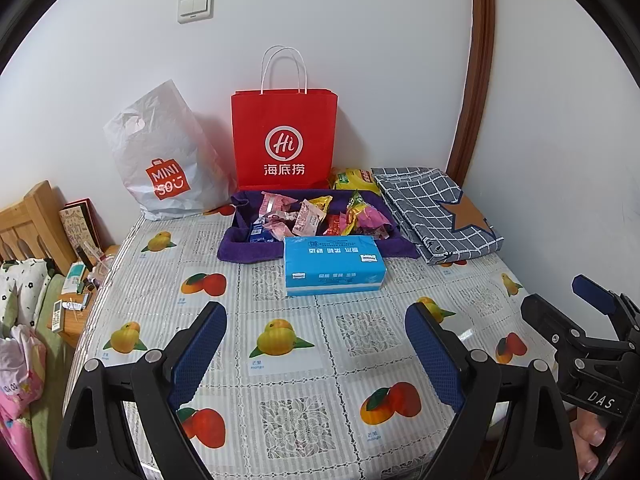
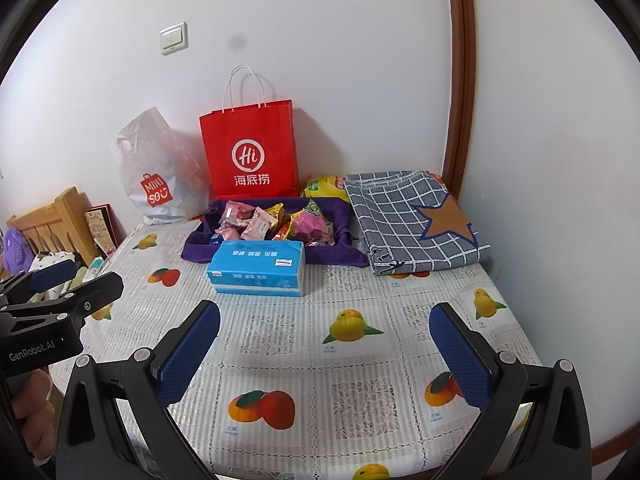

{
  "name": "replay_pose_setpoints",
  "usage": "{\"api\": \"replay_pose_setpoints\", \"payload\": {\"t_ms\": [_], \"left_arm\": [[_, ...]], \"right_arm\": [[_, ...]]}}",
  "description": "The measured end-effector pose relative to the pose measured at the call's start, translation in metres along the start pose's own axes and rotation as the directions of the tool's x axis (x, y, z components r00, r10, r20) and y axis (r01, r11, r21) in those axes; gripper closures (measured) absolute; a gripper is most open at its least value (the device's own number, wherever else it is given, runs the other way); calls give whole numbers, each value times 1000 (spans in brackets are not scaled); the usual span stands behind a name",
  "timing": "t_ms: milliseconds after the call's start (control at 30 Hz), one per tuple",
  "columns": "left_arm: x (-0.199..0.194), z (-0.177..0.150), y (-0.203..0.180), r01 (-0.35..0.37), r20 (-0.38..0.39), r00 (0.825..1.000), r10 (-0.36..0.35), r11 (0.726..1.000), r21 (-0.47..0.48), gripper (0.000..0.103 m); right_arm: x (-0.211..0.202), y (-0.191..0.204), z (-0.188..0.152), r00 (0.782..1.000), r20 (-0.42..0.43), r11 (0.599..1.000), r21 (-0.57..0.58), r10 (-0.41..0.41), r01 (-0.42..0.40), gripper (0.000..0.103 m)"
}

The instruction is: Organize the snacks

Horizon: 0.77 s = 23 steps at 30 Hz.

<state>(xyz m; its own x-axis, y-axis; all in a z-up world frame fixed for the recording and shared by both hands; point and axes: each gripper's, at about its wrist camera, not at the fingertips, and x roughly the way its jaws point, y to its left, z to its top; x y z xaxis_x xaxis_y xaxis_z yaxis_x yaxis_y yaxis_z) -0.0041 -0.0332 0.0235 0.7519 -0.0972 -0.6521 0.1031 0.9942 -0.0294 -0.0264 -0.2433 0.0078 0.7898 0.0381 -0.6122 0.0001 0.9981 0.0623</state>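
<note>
- Purple cloth tray (image 1: 244, 250) sits at the far middle of the bench (image 1: 280, 408), w/ a heap of wrapped snacks (image 1: 308, 216) inside; too jumbled for an exact count, roughly a dozen packets in pink, red, yellow, green.
- 1 blue tissue pack (image 1: 334, 266) lies touching the tray's near edge.
- 2 bags stand against the wall behind: 1 red paper bag (image 1: 284, 140) w/ white handles, 1 white plastic bag (image 1: 160, 160) to its left.
- 1 yellow packet (image 1: 354, 180) lies outside the tray, between red bag and the folded grey check cloth (image 1: 436, 216).
- Left claw (image 1: 316, 354): jaws spread wide, nothing between them, hovering over the fruit-print cover.
- Right claw (image 2: 324, 358): jaws equally wide apart, empty, also above the bench's near part.
- Left-wrist view only: bedside clutter at far left, a remote (image 1: 58, 314) and small bottles; also the right claw from the side w/ fingers (image 1: 592, 440) of the hand on its grip.
- Right-wrist view only: brown star patch on the cloth shown whole, a purple plush (image 2: 16, 250) by the wooden headboard (image 2: 52, 220), and the left claw's body labelled GenRobot.AI w/ a hand (image 2: 34, 416) under it.
- Both views: 1 wall switch (image 1: 195, 5), 1 brown door frame (image 1: 476, 60) at right.
</note>
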Motion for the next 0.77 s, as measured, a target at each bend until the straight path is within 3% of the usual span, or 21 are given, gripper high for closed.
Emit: {"api": "replay_pose_setpoints", "payload": {"t_ms": [767], "left_arm": [[-3,0,0,-12,11,1000,12,1000,-10,12]], "right_arm": [[0,7,3,1000,8,1000,-12,13,-13,0]]}}
